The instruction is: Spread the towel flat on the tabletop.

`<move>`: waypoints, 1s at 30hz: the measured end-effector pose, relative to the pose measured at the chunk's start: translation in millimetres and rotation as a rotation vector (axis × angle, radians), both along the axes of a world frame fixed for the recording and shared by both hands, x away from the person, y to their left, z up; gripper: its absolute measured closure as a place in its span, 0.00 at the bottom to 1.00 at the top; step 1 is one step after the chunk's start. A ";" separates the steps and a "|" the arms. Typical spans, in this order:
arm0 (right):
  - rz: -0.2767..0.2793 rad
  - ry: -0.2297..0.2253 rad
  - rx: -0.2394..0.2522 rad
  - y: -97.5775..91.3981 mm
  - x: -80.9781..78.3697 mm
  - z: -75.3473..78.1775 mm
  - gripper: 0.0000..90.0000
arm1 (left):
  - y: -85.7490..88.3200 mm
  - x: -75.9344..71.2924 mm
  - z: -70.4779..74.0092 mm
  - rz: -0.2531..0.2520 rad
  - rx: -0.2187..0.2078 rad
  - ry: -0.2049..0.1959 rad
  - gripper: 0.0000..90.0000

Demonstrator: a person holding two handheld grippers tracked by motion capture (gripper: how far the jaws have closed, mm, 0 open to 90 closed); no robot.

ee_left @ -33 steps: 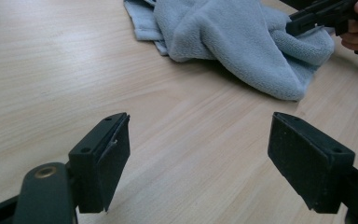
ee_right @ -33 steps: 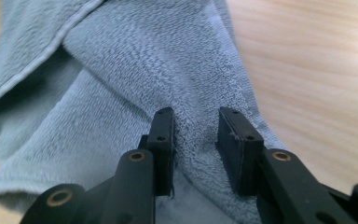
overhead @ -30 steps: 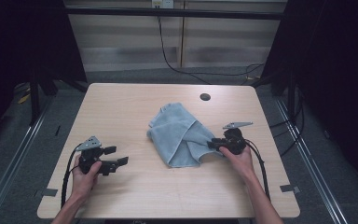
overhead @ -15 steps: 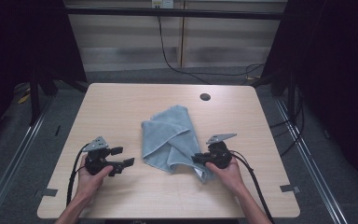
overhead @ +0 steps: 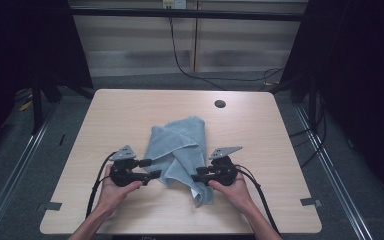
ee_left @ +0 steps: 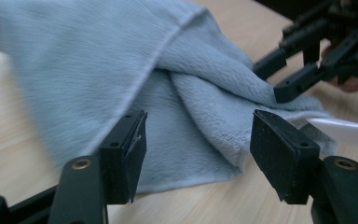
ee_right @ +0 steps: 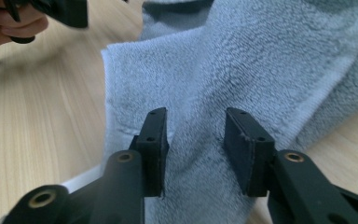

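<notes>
Towel (overhead: 180,150) lies crumpled mid-table between my tongs, its long axis running away from me. My right gripper (overhead: 196,177), jaws just reopening, straddles a fold ungripped; my left gripper (overhead: 152,168), narrowing, holds nothing beside the near edge.

Soft cloth on a smooth wood table

The towel (overhead: 180,150) is soft, fluffy blue-grey cloth with a fuzzy nap and a flat stitched hem, seen up close just past the jaws in the left gripper view (ee_left: 121,70). The table (overhead: 130,110) under it is pale wood with fine straight grain, smooth and a little shiny. The left gripper (overhead: 152,168) and the right gripper (overhead: 196,175) are black, hard and matt, like plastic, with flat, dull, slightly rough pads (ee_right: 242,149) and small brass-coloured metal pins at the joints. Each has a flat grey plate on top that looks matt.
</notes>
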State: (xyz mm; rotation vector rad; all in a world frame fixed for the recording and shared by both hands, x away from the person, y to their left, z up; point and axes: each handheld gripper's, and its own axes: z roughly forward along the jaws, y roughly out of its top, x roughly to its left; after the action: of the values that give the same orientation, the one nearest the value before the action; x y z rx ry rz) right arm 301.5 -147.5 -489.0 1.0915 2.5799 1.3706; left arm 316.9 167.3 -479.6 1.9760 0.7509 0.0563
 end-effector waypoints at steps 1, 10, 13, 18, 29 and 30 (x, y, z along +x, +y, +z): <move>-0.002 0.000 -0.002 -1.3 -0.2 -1.3 0.63 | -5.7 1.2 -2.5 -0.010 -0.001 0.019 0.38; 0.019 -0.031 -0.060 6.3 -2.4 -7.7 0.72 | -41.7 4.8 -26.4 -0.071 0.098 0.060 0.50; 0.009 -0.025 -0.051 4.0 -0.1 -8.2 0.87 | -40.0 2.8 -26.2 -0.072 0.095 0.046 0.76; 0.009 -0.022 -0.012 1.1 1.6 -5.2 0.93 | -34.8 2.4 -21.8 -0.070 0.076 0.016 0.86; -0.103 -0.125 0.125 -30.7 10.6 42.4 0.95 | -1.8 4.4 28.6 -0.022 -0.162 -0.027 0.88; -0.117 -0.153 0.148 -35.4 12.4 55.5 0.95 | 1.0 4.6 36.8 -0.029 -0.179 -0.041 0.88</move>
State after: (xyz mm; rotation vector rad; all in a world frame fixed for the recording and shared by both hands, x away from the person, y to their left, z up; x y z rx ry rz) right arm 313.9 -182.8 -433.5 1.0893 2.3025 1.5699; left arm 321.5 168.3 -442.8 1.8099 0.6770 0.0119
